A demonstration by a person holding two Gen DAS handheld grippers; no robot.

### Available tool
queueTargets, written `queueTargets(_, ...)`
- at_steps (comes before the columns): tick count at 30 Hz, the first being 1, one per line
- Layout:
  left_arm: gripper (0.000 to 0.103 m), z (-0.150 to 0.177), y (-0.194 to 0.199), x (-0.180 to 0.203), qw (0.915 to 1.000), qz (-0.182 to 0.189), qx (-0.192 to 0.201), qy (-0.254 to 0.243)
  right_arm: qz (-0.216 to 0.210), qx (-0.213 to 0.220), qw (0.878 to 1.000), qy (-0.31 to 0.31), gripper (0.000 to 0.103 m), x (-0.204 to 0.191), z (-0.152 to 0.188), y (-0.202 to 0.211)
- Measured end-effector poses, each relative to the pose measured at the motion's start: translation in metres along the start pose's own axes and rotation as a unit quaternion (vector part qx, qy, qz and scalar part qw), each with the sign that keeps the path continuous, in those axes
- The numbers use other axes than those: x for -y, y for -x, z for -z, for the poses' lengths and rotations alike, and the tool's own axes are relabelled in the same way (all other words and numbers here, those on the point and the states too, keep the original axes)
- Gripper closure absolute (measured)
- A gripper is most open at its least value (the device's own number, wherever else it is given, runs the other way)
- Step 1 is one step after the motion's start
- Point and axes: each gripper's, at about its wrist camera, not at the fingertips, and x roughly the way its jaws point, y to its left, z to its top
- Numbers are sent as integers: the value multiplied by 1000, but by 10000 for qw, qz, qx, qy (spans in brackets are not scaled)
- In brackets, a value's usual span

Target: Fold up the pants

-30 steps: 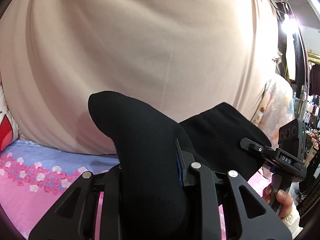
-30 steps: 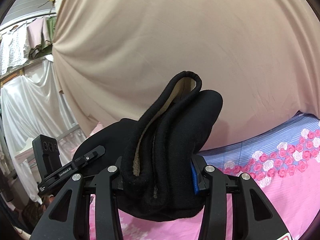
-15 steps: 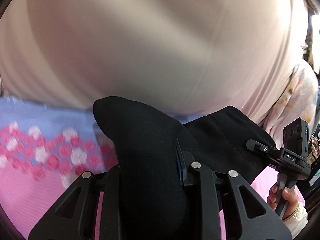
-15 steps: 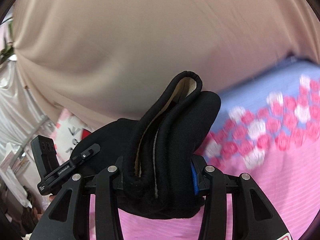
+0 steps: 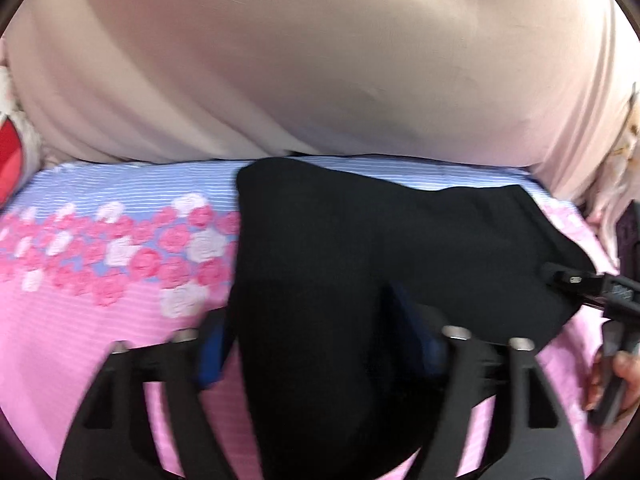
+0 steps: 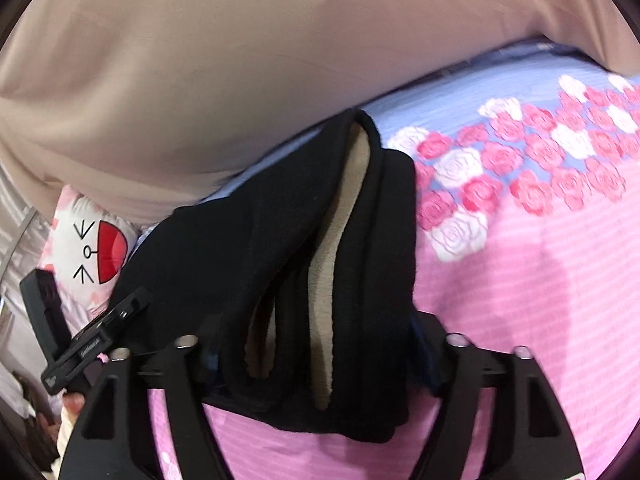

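One pair of black pants (image 5: pixel 340 280), bunched, held up between two claws over a bed. Left claw (image 5: pixel 320 344) is clamped on a thick wad of the black fabric, blue pads pressed against it on both sides; the wad rises ahead of the claw and the cloth stretches off to its right toward the right claw (image 5: pixel 580 284), seen at the frame edge with a hand (image 5: pixel 616 384) on its grip. Left-wrist view is motion-blurred.

Right claw (image 6: pixel 316 340) is closed on several stacked layers of the pants (image 6: pixel 280 240), beige fleece lining (image 6: pixel 324 300) showing between the black folds; the cloth runs left of it to the left claw (image 6: pixel 96 336), tilted, body only in view.

One bedsheet (image 6: pixel 520 280) beneath, pink striped with a blue band of pink and white roses. One beige curtain (image 6: pixel 240 60) behind. One cartoon-face pillow (image 6: pixel 92 248) left of the right claw.
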Motion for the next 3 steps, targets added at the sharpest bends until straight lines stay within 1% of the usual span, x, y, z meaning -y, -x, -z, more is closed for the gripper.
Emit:
queueTargets(2,18,2,1,-2,9999,-164,29,-8,-12,45,9998,-206,17,7,1,4)
queueTargets(3,18,3,3,-6,9999,-163,12,27,-82,53,9994,-319,17,12,2,7)
